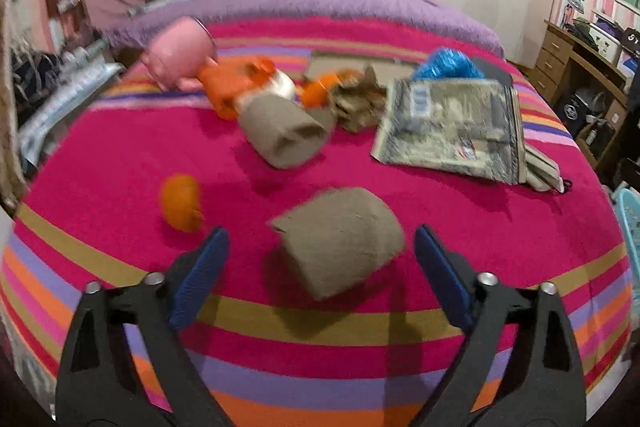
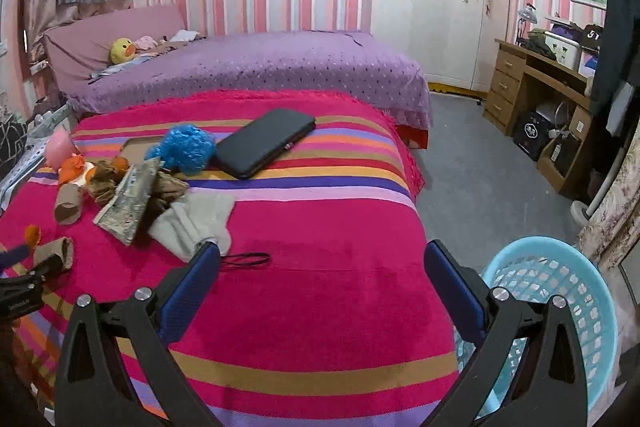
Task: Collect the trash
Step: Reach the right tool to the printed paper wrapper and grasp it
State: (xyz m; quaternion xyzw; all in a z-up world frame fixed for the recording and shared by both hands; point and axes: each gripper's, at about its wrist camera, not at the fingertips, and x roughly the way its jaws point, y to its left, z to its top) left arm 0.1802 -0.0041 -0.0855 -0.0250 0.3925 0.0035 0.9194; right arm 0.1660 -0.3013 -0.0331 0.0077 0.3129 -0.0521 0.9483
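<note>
The tube (image 1: 338, 241) lies between the left gripper's (image 1: 322, 241) spread jaws, ungripped; squeezed, it could be crushed or roll away. The right gripper's (image 2: 322, 261) jaws are spread, empty.

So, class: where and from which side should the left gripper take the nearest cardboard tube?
Grip the tube across its middle, coming from above. It lies on its side on the blanket, squashed flattish, open end away. The left gripper already straddles it, jaws open either side.

Home bedroom: beds (image 2: 256, 67), wardrobe (image 2: 432, 7), desk (image 2: 536, 75).
</note>
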